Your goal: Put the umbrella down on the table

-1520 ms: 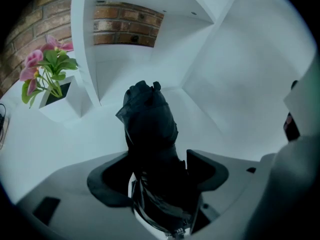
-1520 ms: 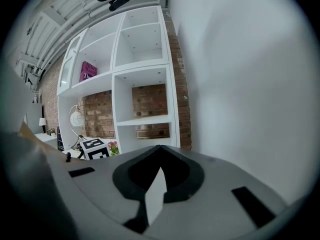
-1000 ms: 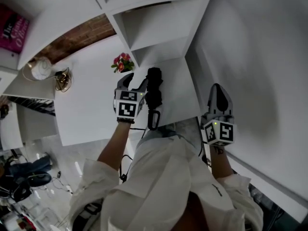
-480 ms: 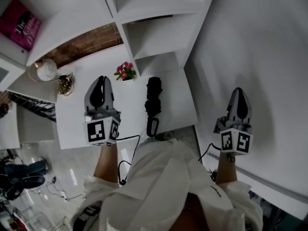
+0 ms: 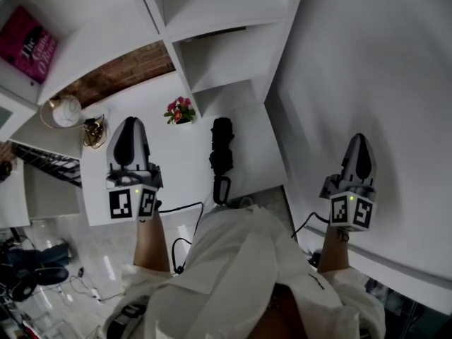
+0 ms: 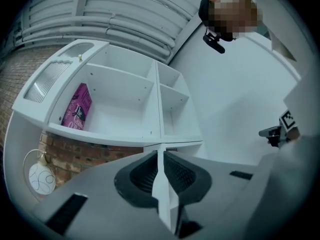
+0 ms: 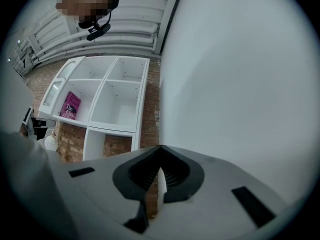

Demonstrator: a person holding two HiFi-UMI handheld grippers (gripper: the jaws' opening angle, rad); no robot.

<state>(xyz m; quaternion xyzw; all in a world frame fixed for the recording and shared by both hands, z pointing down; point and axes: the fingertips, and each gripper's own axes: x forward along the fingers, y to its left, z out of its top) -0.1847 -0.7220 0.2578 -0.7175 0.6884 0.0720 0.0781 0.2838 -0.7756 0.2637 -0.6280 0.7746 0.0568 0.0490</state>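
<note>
The umbrella (image 5: 222,145) lies flat on the white surface (image 5: 166,175), folded into a short black bundle. It rests between the two grippers, to the right of the left gripper (image 5: 129,122) and well to the left of the right gripper (image 5: 359,137), and neither touches it. Its handle (image 5: 222,188), which looks like a loop, points toward the person and sits at the near edge of the surface, below and to the right of the left fingers. Both pairs of fingers are closed on nothing. Each gripper view shows the pads pressed together, with only shelves and wall beyond them.

From how it lies, the umbrella looks already put down, so the task seems done or nearly so.

A folded umbrella like this is probably light. Its cloth is soft and loosely gathered round a stiff core, so it would likely give under the fingers and might slide a little. If it needs taking up again, the handle end is probably the firmest place to hold. The next best is the middle of the bundle, pinched across its narrow width so it hangs balanced. The loop alone would let it swing.

A small pot of flowers (image 5: 180,110) stands between the left fingers and the umbrella's far tip, and any reach from that side should keep clear of it.
</note>
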